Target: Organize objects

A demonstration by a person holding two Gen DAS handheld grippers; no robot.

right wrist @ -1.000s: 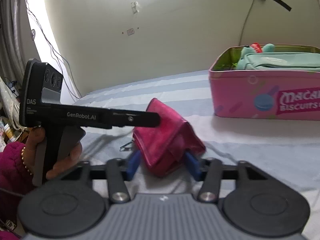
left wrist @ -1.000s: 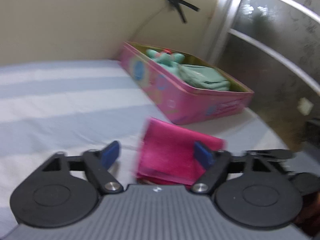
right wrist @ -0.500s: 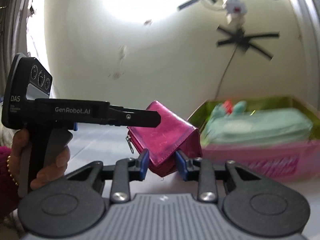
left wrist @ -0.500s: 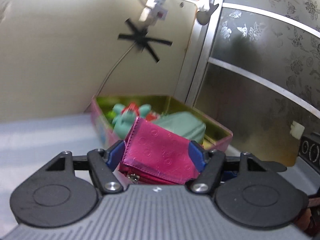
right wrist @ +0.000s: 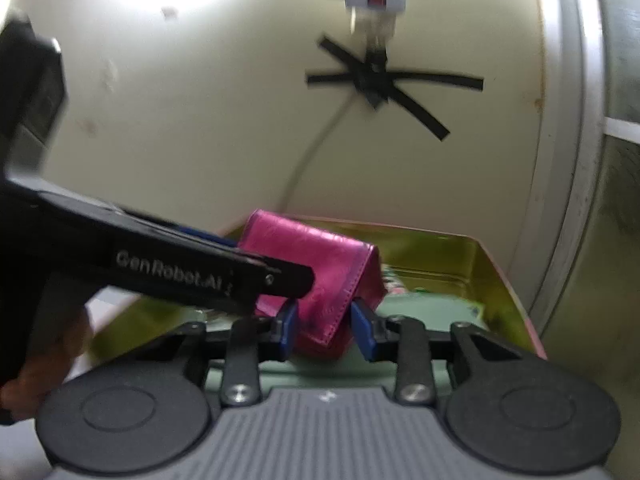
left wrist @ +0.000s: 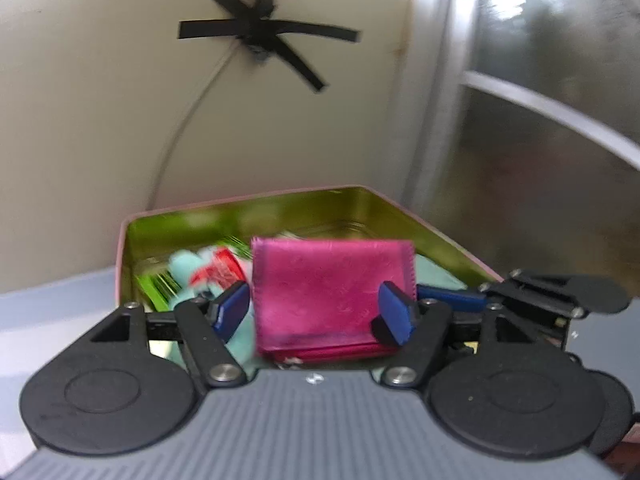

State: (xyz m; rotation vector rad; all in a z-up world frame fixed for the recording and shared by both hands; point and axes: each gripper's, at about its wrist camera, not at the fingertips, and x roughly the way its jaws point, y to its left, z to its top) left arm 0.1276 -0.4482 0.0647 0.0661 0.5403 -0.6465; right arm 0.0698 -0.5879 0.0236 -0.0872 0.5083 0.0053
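Note:
A magenta wallet [left wrist: 328,296] is held between both grippers above the open pink tin [left wrist: 280,212], whose inside is gold-green. My left gripper [left wrist: 316,316] is shut on the wallet's two side edges. My right gripper [right wrist: 326,330] is shut on the wallet's [right wrist: 320,272] lower corner, and its blue pads press both faces. The right gripper's arm shows at the right of the left wrist view [left wrist: 560,296]. The left gripper's black body [right wrist: 160,264] crosses the right wrist view from the left.
In the tin lie a teal plush toy [left wrist: 188,272] with red detail, a teal pouch [right wrist: 420,312] and green packets [left wrist: 156,284]. A beige wall with black tape and a cable stands behind. A frosted glass door [left wrist: 540,120] is at the right.
Both grippers closed on the wallet, lifted it off the striped sheet and carried it over the open tin. The tin now fills the view below the wallet.

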